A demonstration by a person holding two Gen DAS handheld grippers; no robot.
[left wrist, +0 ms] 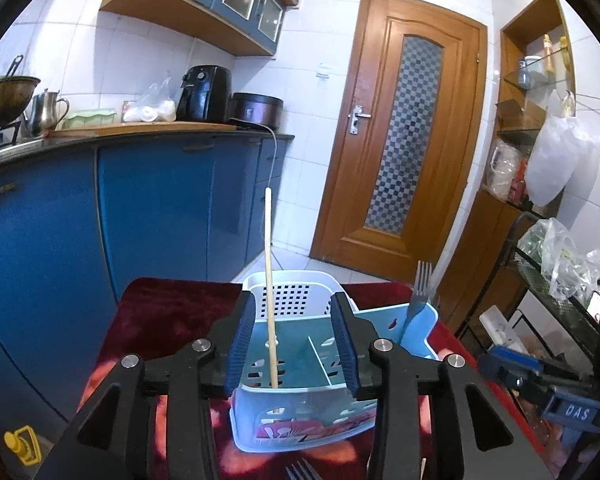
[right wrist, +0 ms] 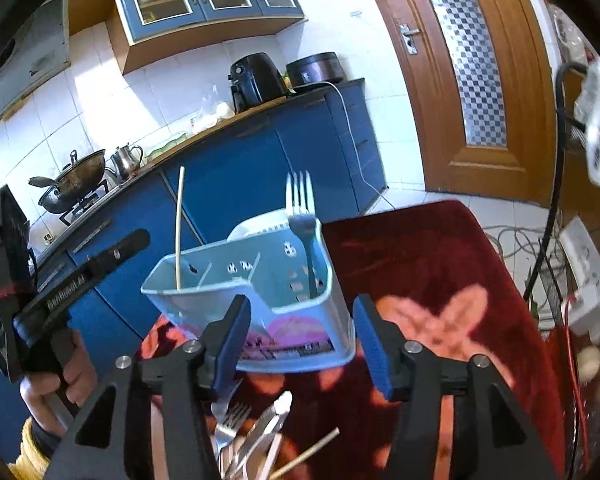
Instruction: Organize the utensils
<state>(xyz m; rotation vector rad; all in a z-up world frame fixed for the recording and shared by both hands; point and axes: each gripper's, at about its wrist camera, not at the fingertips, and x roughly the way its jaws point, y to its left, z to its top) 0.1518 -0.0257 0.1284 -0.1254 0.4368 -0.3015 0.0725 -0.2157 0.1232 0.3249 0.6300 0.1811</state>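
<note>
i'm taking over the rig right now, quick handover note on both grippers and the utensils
Left gripper: open, empty, at the light blue plastic utensil caddy.
Right gripper: open, empty, at the caddy's front.
Done: one pale wooden chopstick stands in the caddy's left compartment; one metal fork stands tines up in its right end.
Left: loose metal forks and utensils and another chopstick lie on the dark red patterned cloth in front of the caddy.

Black tongs [left wrist: 294, 344], blue pads [left wrist: 242, 344], silver screws
</note>
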